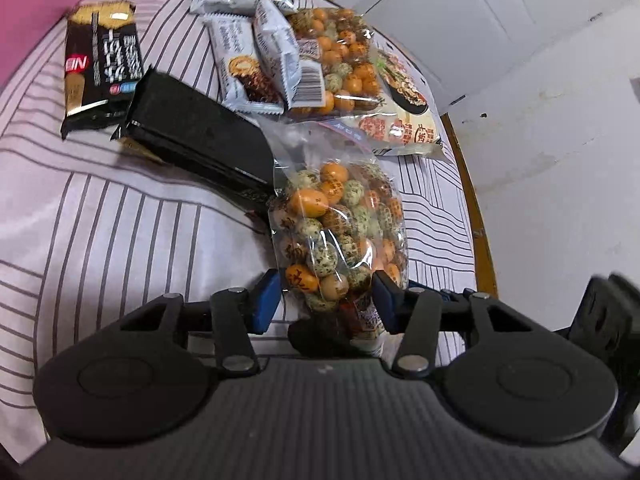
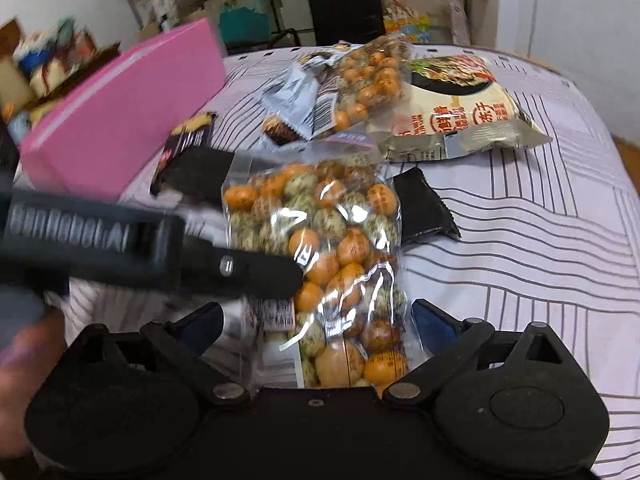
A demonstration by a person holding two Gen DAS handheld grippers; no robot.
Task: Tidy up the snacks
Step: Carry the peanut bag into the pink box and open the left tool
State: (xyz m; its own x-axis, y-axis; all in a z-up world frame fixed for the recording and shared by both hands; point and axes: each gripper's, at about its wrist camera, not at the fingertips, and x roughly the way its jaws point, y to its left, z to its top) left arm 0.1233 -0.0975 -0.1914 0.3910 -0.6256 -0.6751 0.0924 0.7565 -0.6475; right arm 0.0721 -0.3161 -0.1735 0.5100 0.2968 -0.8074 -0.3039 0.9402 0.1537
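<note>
Striped bedsheet (image 1: pixel 120 220); left jaws grip nut bag (image 1: pixel 340 232), right jaws open.

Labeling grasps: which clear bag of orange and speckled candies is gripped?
The nearer clear bag of orange and speckled candies, between the left gripper fingers; the other lies farther back.

My right gripper (image 2: pixel 316 320) stands with its fingers spread wide, a clear bag of orange and speckled coated nuts (image 2: pixel 328 248) lying between them — no contact visible on either side. My left gripper (image 2: pixel 256 270) reaches in from 9 o'clock, its dark tip against the bag's left edge. At 12 o'clock: a second nut bag (image 2: pixel 368 76), grey wrappers (image 2: pixel 296 100). At 1 o'clock, a cream noodle packet (image 2: pixel 460 112). Pink box (image 2: pixel 120 108) at 10 o'clock, on the striped cloth (image 2: pixel 540 240).
</note>
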